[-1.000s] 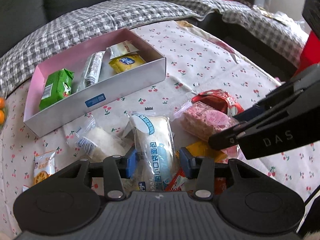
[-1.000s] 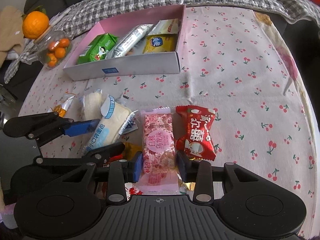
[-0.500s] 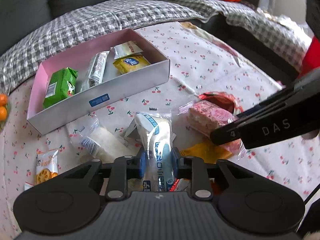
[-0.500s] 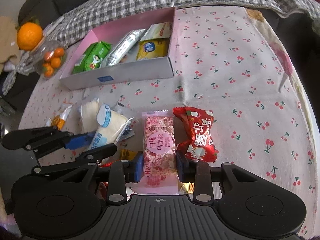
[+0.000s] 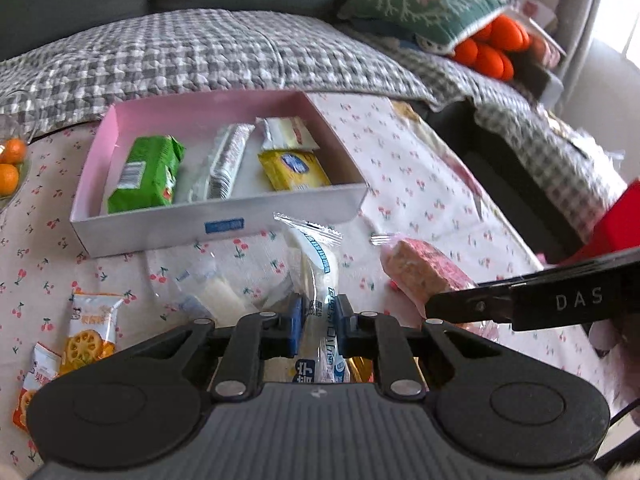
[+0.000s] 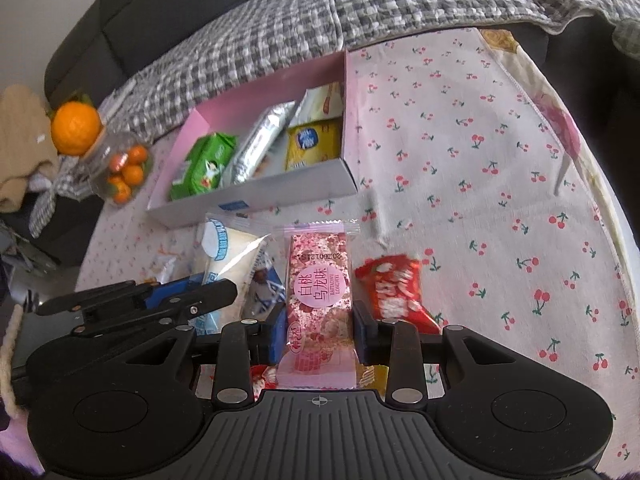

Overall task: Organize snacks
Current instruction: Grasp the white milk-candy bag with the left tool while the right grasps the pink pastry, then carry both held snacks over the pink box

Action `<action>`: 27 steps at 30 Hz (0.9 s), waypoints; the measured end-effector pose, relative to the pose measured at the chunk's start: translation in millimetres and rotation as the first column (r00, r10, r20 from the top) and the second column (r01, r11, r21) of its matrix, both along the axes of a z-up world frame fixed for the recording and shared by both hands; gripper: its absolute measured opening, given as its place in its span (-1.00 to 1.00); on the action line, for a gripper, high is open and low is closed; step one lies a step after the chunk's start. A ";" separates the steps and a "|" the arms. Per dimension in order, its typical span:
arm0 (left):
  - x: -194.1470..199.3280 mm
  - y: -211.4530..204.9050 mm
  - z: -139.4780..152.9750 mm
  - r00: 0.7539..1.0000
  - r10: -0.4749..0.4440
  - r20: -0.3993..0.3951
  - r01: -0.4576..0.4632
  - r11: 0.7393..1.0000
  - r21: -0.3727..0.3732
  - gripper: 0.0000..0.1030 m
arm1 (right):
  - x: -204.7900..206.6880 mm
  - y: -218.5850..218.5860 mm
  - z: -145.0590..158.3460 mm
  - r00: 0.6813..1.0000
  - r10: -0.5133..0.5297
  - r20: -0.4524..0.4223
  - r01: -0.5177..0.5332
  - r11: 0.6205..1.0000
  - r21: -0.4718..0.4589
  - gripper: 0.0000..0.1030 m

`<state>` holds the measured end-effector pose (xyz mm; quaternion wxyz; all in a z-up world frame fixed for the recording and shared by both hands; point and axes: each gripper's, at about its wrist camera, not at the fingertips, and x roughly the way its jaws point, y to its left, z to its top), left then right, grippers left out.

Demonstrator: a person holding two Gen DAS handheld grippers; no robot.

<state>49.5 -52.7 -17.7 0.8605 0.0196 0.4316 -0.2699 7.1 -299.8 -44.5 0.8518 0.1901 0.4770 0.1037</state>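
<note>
My left gripper (image 5: 318,320) is shut on a white bread packet with blue print (image 5: 320,272), lifted off the table. My right gripper (image 6: 320,320) is shut on a pink snack bar (image 6: 320,288), also lifted; the bar shows in the left wrist view (image 5: 424,272). The pink-lined box (image 5: 224,224) stands beyond them and holds a green packet (image 5: 146,176), a silver bar (image 5: 226,160) and a yellow packet (image 5: 294,168). The box also shows in the right wrist view (image 6: 280,188).
A red candy packet (image 6: 396,292) lies on the cherry-print cloth right of the pink bar. A clear bread packet (image 5: 208,280) and orange cracker packets (image 5: 90,332) lie at the left. A jar of small oranges (image 6: 120,168) stands left of the box. A sofa with checked blanket (image 5: 200,52) is behind.
Both grippers have closed on their packets and lifted them, moving toward the box. The left one was open a second ago.
</note>
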 end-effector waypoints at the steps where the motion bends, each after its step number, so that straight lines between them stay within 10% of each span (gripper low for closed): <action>1: 1.3 0.9 1.3 1.000 0.005 -0.003 -0.005 1.000 -0.009 -0.71 | 0.9 -0.9 1.6 1.000 -0.005 0.002 0.005 1.000 0.008 -0.38; 27: 67.4 45.0 34.2 0.978 0.209 0.000 -0.207 0.970 -0.124 -0.72 | 88.5 12.1 14.2 0.987 -0.160 0.031 0.146 0.952 0.268 -0.38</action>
